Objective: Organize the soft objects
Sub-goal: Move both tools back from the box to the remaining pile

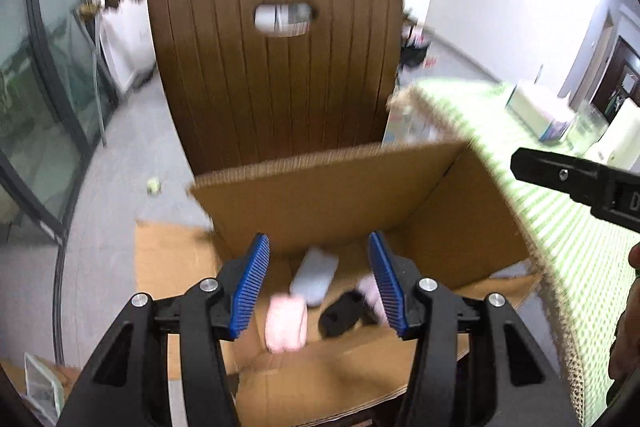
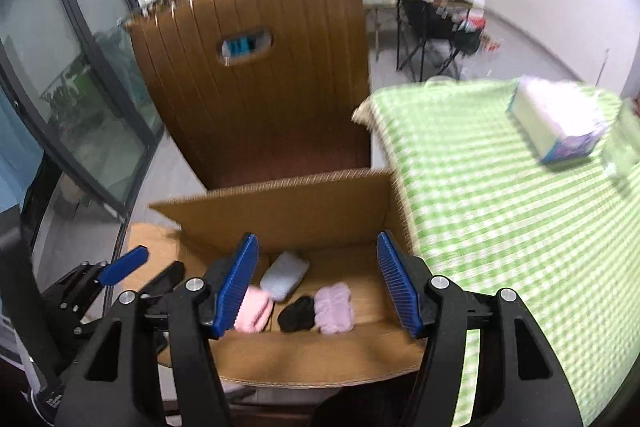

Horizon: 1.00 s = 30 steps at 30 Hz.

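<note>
An open cardboard box [image 1: 320,195] [image 2: 280,215] rests on a wooden chair. On its floor lie a pink roll [image 1: 286,323] [image 2: 252,309], a grey-blue roll [image 1: 314,277] [image 2: 284,275], a black bundle [image 1: 342,313] [image 2: 297,314] and a lilac roll [image 2: 334,309]. My left gripper [image 1: 319,238] hovers above the box, open, with nothing between its blue pads. My right gripper [image 2: 317,238] hangs beside it over the box, also open and holding nothing. In the right wrist view the left gripper [image 2: 160,259] shows at lower left.
The chair's slatted back [image 1: 280,87] [image 2: 260,107] rises behind the box. A table with a green checked cloth [image 2: 500,207] stands right of the box, with a tissue pack [image 2: 560,119] on it. Glass doors [image 2: 100,107] line the left. A folding chair [image 2: 432,23] stands far back.
</note>
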{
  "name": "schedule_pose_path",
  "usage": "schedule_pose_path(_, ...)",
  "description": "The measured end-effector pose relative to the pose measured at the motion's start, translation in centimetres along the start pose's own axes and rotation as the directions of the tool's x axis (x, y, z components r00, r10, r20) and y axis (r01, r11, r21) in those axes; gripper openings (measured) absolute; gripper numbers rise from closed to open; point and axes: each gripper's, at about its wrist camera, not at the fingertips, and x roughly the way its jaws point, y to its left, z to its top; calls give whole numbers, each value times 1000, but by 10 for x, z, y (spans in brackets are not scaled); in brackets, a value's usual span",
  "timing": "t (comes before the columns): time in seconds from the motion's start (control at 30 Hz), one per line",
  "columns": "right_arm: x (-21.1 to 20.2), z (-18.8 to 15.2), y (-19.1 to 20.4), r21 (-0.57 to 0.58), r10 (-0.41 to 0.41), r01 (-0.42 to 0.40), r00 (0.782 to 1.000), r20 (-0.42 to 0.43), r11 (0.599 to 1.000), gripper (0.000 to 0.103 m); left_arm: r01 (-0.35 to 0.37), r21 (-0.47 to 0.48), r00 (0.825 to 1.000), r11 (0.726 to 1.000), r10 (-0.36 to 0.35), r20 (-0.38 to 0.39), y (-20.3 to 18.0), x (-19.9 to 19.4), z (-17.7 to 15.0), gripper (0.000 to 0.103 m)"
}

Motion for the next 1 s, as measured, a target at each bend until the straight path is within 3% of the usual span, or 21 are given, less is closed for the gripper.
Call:
schedule_pose_path(0.1,-33,-1,-10,11,-37,36,993,109,999,60,7,36,994,999,-11,110,-12,-29,6,61)
schedule_pose_path(0.23,-81,-15,-34,68,-100,87,968,229,994,60,35,101,971,994,-58,232,-38,-63,10,65)
schedule_pose_path(0.3,-106,-25,-46,98,-146,122,946,290,988,62,71,127,952,989,-105,288,-50,-78,11,70)
schedule_pose_path(0.33,-121,-32,-52,115,-181,151,927,329,982,66,99,148,931,984,-144,336,-57,-88,10,71)
schedule_pose_path(0.43,-155,-52,-68,163,-271,222,868,416,961,69,123,188,890,974,-192,414,-76,-107,7,76)
schedule_pose_path(0.6,-188,-75,-89,236,-338,254,822,459,938,70,168,225,876,960,-250,413,-104,-112,7,76)
schedule_pose_path(0.83,-200,-95,-100,285,-385,279,805,452,917,71,196,269,864,943,-296,407,-129,-117,0,76)
schedule_pose_path(1.0,-215,-123,-121,351,-449,317,793,411,881,71,244,321,854,915,-359,377,-159,-119,-6,76)
